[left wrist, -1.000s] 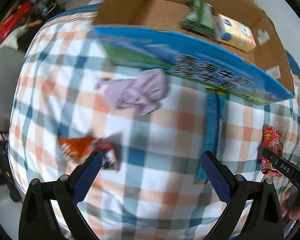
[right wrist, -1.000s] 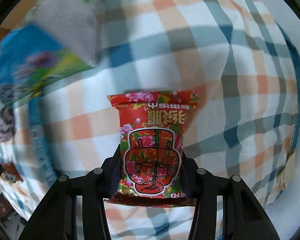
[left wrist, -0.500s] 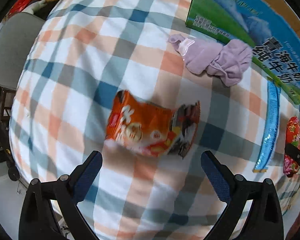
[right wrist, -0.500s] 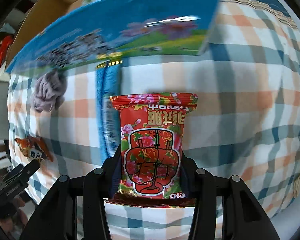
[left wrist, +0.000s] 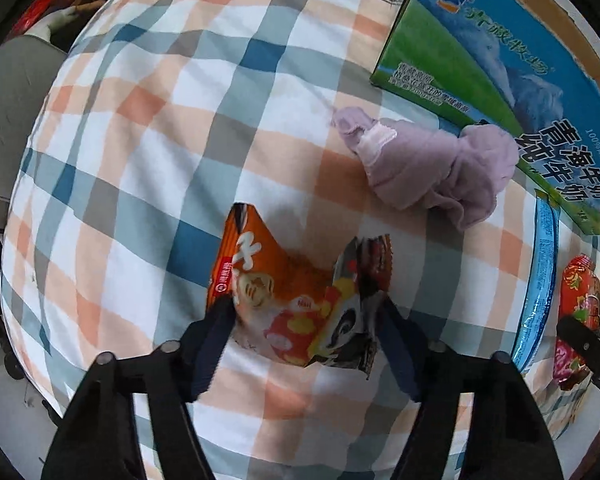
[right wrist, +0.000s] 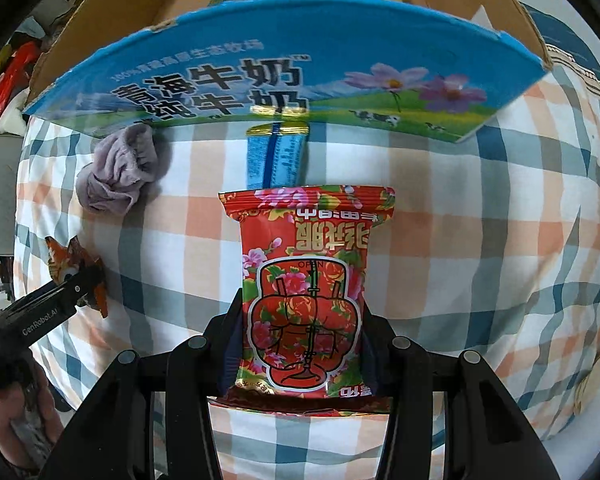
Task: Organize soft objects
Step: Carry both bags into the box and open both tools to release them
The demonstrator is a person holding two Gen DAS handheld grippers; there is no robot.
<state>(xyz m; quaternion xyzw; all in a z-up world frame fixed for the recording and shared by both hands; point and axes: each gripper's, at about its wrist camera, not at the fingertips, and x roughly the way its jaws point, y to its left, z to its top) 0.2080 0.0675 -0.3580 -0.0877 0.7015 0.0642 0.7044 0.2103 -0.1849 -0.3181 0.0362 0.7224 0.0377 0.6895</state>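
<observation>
Fingers (left wrist: 216, 320) pinch crumpled orange snack bag (left wrist: 284, 292); right grips red floral packet (right wrist: 306, 292).

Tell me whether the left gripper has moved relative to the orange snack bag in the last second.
Yes. The left gripper has closed in on the orange snack bag, its fingers now pinching it on the checked cloth.

Bright, even daylight; soft shadows pool beside the purple cloth (left wrist: 432, 168). Fisheye bending curves the milk carton (right wrist: 284, 80) above it, and black vignette rings both views.
</observation>
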